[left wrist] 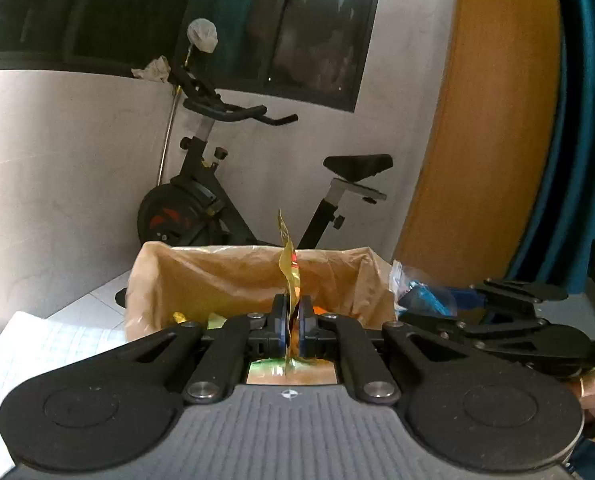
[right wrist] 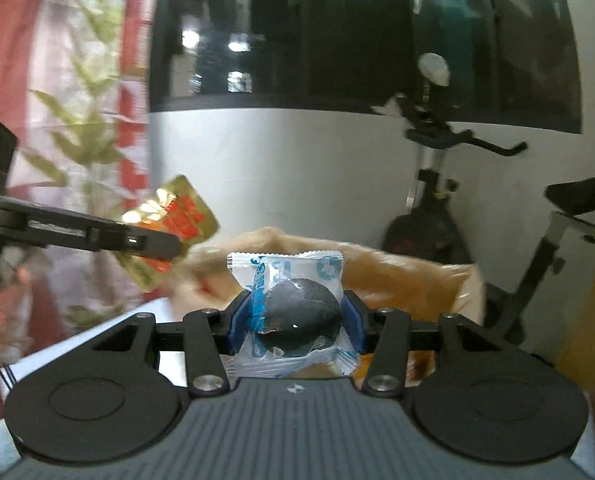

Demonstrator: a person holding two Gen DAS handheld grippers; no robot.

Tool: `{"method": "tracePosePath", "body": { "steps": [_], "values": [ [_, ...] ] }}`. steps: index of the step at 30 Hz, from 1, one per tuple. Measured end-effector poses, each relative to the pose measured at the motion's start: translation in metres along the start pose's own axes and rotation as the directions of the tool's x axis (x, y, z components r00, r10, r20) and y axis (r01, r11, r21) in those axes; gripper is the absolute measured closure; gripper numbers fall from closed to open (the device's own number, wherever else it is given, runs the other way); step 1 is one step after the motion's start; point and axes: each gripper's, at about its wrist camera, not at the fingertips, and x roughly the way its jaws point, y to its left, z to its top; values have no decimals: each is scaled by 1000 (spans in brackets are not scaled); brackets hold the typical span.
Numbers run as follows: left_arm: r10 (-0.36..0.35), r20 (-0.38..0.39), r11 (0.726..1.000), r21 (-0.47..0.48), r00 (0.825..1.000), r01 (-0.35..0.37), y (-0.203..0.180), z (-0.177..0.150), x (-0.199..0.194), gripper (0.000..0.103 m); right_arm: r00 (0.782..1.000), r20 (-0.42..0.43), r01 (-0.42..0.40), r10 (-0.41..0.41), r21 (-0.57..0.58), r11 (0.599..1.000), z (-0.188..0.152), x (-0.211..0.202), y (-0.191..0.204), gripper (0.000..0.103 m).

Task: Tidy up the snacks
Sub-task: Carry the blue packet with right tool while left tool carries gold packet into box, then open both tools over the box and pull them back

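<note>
- Mid-task, I judge: I carry two snacks, neither yet dropped in the bin
- My left hand-held gripper (left wrist: 292,322) is clamped on a thin gold sachet (left wrist: 288,276), standing edge-up before the bin
- My right hand-held gripper (right wrist: 296,318) pinches a clear wrapped dark round snack (right wrist: 297,322)
- The bag-lined bin (left wrist: 185,276) stands just ahead on the floor; a few wrappers (left wrist: 178,316) already lie inside, most contents hidden

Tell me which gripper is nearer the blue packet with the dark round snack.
Right. The right gripper has its fingers shut on the blue packet. The left gripper is off to its left, pinching a gold sachet, apart from the packet.
</note>
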Motion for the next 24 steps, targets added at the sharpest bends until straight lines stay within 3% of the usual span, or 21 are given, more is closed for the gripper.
{"method": "tracePosePath", "body": {
  "steps": [6,12,14,15,16,21,24],
  "values": [
    [32,-71,999,-2,997,-33,3,9,51,96,988,-113,107,-103,27,994,1,52,-33,53],
    [42,-131,999,6,991,-42,5,12,72,93,976,-174,143,-133,48,988,-12,59,-50,49],
    [56,-134,998,19,989,-54,4,10,70,71,978,-164,140,-130,56,989,-13,51,-51,43],
    [69,-129,998,23,989,-67,7,9,65,46,979,-156,143,-132,57,988,-14,47,-51,33],
    [80,-121,997,23,989,-78,10,9,64,30,979,-148,148,-138,58,987,-13,43,-50,30],
    [112,-96,994,12,989,-112,11,13,45,15,982,-129,151,-141,66,986,-8,24,-44,14],
    [154,-80,988,24,985,-152,7,17,32,13,982,-119,155,-145,85,984,-5,12,-40,9]
  ]
}}
